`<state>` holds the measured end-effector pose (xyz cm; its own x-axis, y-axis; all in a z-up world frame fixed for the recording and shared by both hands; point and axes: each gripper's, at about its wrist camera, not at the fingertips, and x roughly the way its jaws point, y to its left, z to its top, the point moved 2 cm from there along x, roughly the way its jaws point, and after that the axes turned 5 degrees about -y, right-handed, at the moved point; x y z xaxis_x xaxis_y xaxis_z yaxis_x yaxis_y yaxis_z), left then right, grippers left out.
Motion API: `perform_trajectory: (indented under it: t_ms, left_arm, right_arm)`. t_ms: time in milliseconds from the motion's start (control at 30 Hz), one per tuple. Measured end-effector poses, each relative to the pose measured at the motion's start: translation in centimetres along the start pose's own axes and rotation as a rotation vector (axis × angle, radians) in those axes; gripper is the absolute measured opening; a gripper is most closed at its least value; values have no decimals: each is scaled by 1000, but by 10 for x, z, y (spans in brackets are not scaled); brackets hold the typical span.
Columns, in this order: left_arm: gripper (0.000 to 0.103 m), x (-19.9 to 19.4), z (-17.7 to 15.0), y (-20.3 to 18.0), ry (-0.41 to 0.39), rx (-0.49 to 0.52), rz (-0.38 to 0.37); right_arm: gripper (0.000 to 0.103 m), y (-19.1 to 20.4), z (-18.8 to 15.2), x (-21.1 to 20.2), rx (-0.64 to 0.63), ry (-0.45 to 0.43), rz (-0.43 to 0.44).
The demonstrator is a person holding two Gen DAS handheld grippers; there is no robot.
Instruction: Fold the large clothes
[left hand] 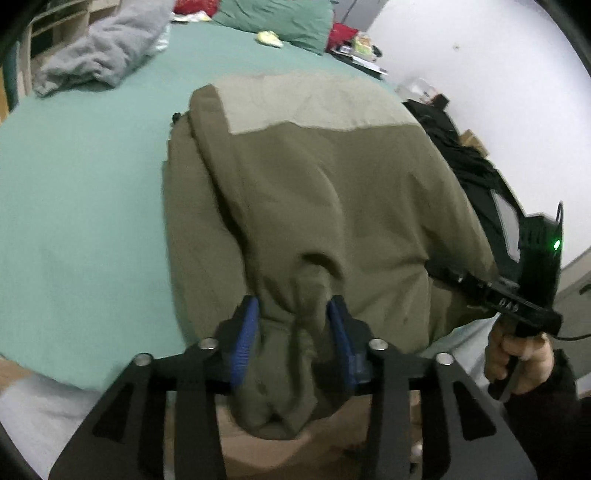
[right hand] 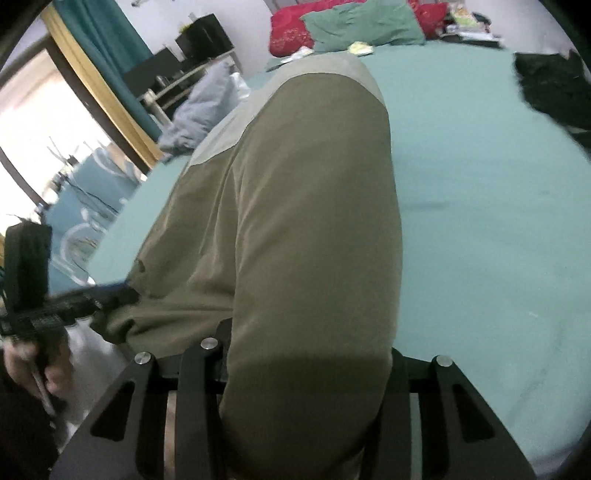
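Observation:
An olive green garment with a paler beige panel (left hand: 314, 177) lies on the green bed sheet (left hand: 81, 206), its near edge lifted at the bed's front. My left gripper (left hand: 293, 314) is shut on a bunched part of its hem between the blue pads (left hand: 243, 336). In the right wrist view the same garment (right hand: 295, 221) drapes over my right gripper (right hand: 306, 354) and hides its fingers; the cloth runs into the jaws. The right gripper also shows in the left wrist view (left hand: 491, 291), the left one in the right wrist view (right hand: 92, 295).
A grey garment (left hand: 99, 48) lies at the far left of the bed, a black garment (right hand: 554, 88) at the far right. Green and red pillows (right hand: 362, 22) lie at the head. A white wall (left hand: 498, 74) is on the right, a window and blue rug (right hand: 77, 206) on the left.

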<state>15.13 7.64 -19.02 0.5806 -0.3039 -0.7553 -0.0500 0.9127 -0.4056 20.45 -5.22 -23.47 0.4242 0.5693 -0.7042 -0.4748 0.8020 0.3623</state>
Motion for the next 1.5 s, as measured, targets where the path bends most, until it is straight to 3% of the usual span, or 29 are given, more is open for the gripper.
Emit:
perform_trajectory:
  t_ms: [100, 200, 267, 333, 600, 700, 800, 967, 1100, 1200, 1267, 1367, 1467, 1500]
  left_arm:
    - [52, 3, -9, -14, 5, -35, -47]
    - [59, 5, -12, -21, -13, -50, -30]
    - [67, 6, -12, -21, -29, -74, -13]
    - [67, 7, -11, -17, -39, -101, 10]
    - [73, -1, 7, 0, -125, -153, 76]
    - [74, 9, 16, 9, -120, -187, 90]
    - [74, 15, 24, 8, -120, -217, 55]
    - [74, 31, 43, -15, -89, -192, -7]
    - [74, 52, 59, -39, -50, -156, -55]
    - [74, 69, 68, -52, -19, -123, -48]
    - [74, 82, 69, -57, 10, -73, -1]
    - [74, 103, 62, -47, 41, 14, 168]
    - [75, 104, 52, -21, 59, 7, 260]
    - [76, 102, 50, -16, 58, -8, 254]
  right_arm:
    - [39, -28, -11, -23, 12, 11, -66]
    - [43, -44, -16, -20, 40, 32, -97]
    - [62, -45, -23, -20, 63, 45, -99]
    - [71, -45, -24, -20, 37, 45, -147]
    - [76, -56, -11, -33, 51, 58, -85]
    - [77, -62, -15, -44, 39, 73, -87]
    - [79, -65, -14, -58, 20, 73, -104]
    - [82, -80, 1, -87, 7, 1, -148]
    - [82, -88, 35, -72, -44, -31, -223]
    - [82, -90, 55, -55, -63, -58, -218]
    - [82, -89, 65, -38, -86, -54, -235]
    - [82, -86, 70, -11, -118, -24, -224]
    - [89, -92, 65, 5, -129, 5, -201]
    - [92, -96, 63, 8, -117, 9, -180]
